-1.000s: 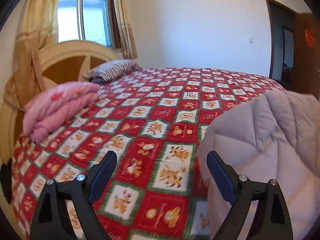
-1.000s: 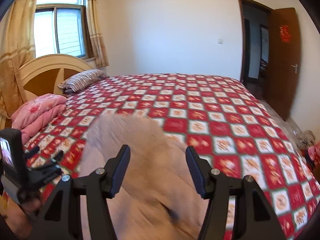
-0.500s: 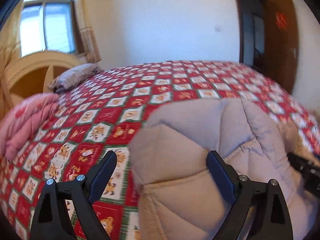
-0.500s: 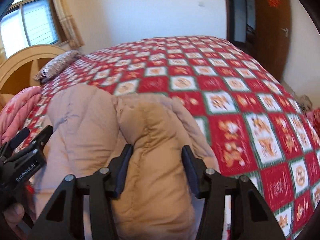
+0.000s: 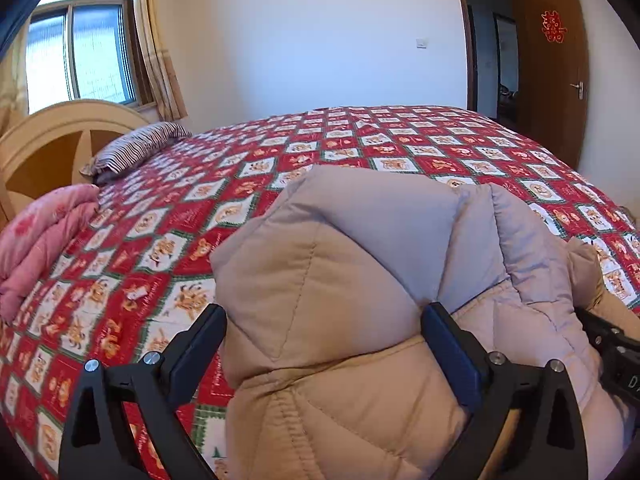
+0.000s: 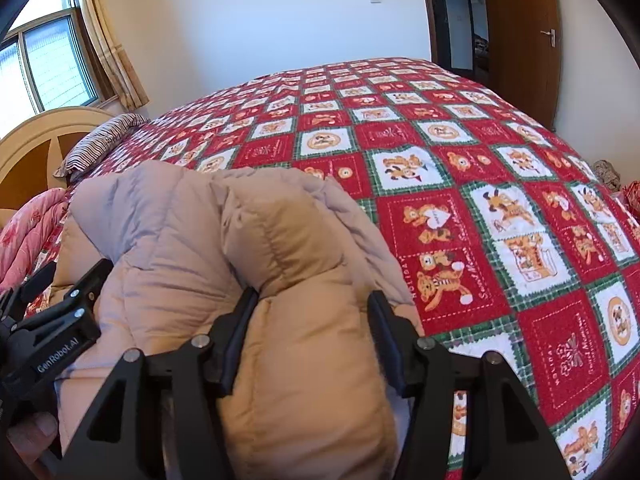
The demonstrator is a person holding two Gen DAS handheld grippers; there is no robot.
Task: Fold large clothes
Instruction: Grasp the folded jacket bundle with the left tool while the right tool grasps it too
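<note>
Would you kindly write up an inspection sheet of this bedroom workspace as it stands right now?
Surface: bed under a red checked cartoon bedspread.
Job's things: beige padded coat bunched at the near edge.
Clutter: folded pink quilt and striped pillow by the headboard.
Grippers: left gripper has the coat bulging between its fingers, grip unclear; right gripper pinches a coat fold.
Cables: nothing seen.
Surroundings: curtained window, white wall, open wooden door with a red decoration.
</note>
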